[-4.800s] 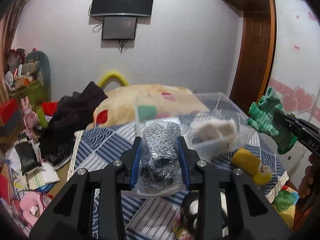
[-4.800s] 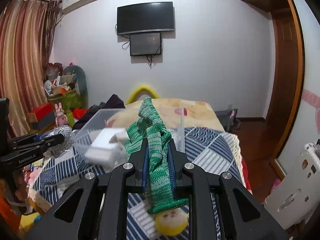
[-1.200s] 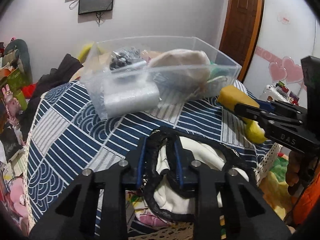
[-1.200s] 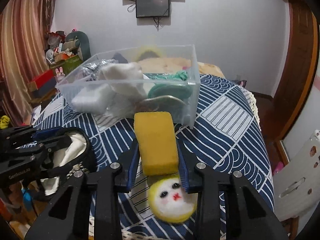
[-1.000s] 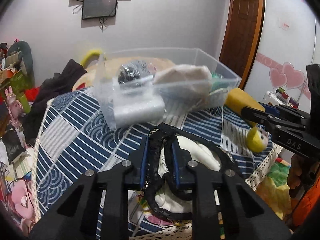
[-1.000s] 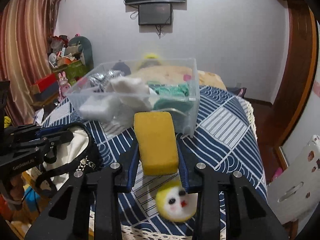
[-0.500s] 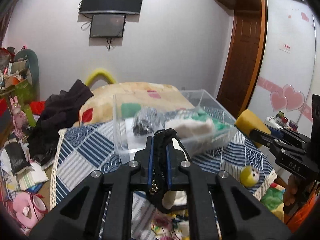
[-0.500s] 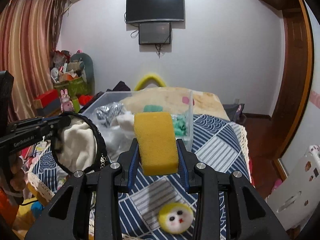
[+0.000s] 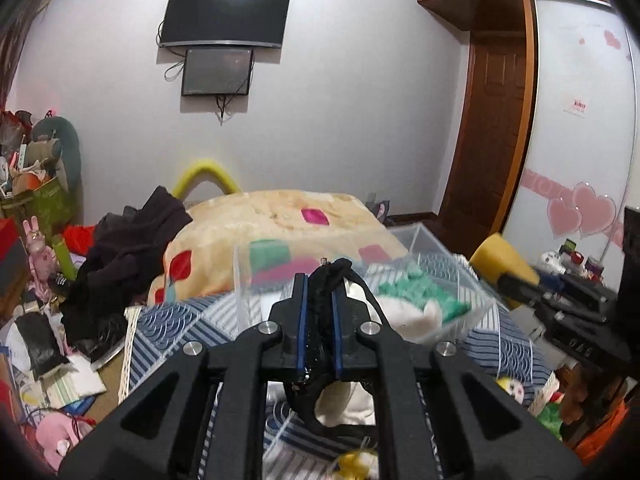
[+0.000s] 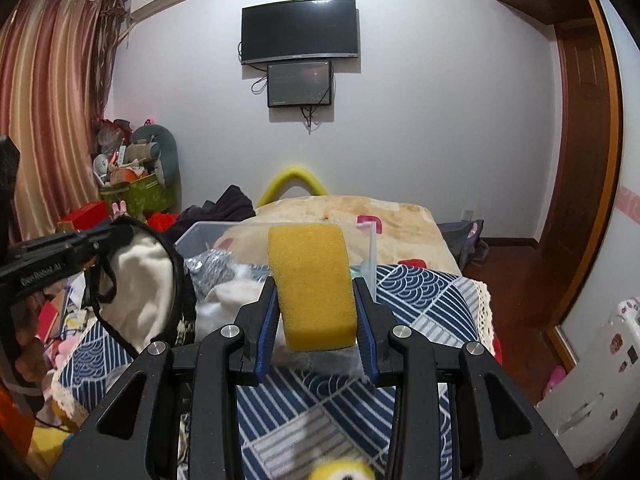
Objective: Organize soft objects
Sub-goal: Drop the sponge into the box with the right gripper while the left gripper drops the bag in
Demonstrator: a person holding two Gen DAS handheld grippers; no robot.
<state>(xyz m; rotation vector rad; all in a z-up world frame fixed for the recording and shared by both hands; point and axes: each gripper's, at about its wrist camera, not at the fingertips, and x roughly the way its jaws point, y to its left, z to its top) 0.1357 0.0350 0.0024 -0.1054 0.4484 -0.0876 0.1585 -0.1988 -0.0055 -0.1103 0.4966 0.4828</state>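
Height has been gained by both tools within the last second: the sponge point(image 10: 312, 286) and the bag point(image 9: 320, 320) were low over the striped cloth point(image 10: 424, 300) then, and both are now carried above it, in line with the open top of the clear bin point(image 10: 366, 248) at the centre of the right view. The right gripper point(image 10: 316, 320) is closed narrowly on the yellow sponge, which stands upright between the blue pads. The left gripper point(image 9: 320, 324) is pinched tight on the black rim of the bag, whose white lining hangs below, at the left of the right view. 2 items are therefore lifted and appear ready for the bin, where a green knit piece point(image 9: 420, 294) and a white bundle point(image 9: 408, 314) already lie. A small yellow face toy point(image 10: 344, 472) is left on the cloth at the lower edge, so at least 1 more pickup is judged to remain.
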